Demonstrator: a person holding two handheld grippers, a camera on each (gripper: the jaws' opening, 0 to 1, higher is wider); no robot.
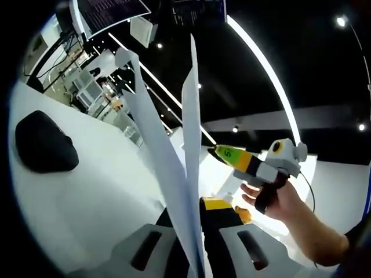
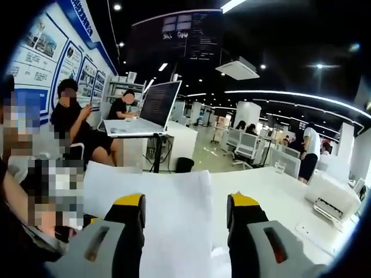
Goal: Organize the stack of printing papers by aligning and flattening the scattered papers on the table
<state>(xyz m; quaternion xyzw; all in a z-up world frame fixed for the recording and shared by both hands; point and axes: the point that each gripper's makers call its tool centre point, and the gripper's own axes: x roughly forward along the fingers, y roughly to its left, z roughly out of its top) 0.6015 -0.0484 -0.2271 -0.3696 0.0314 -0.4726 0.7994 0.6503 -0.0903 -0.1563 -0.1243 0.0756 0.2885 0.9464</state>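
Observation:
A thin stack of white printing papers [image 1: 188, 174] stands upright and edge-on, rising from between the jaws of my left gripper [image 1: 200, 231], which is shut on its lower edge. One sheet [image 1: 148, 133] leans away to the left and curls at the top. My right gripper [image 1: 225, 174], held in a person's hand [image 1: 278, 200], comes in from the right with its yellow-green tip close beside the papers. In the right gripper view the papers [image 2: 174, 191] face me broadside, just ahead of my open right gripper [image 2: 185, 211], whose yellow-tipped jaws stand wide apart.
A black mouse [image 1: 43, 142] lies on the white table [image 1: 93, 197] to the left. An open laptop [image 2: 153, 107] sits on a raised stand behind the papers, with seated people [image 2: 72, 124] beyond. A white device [image 2: 330, 200] rests at the table's right.

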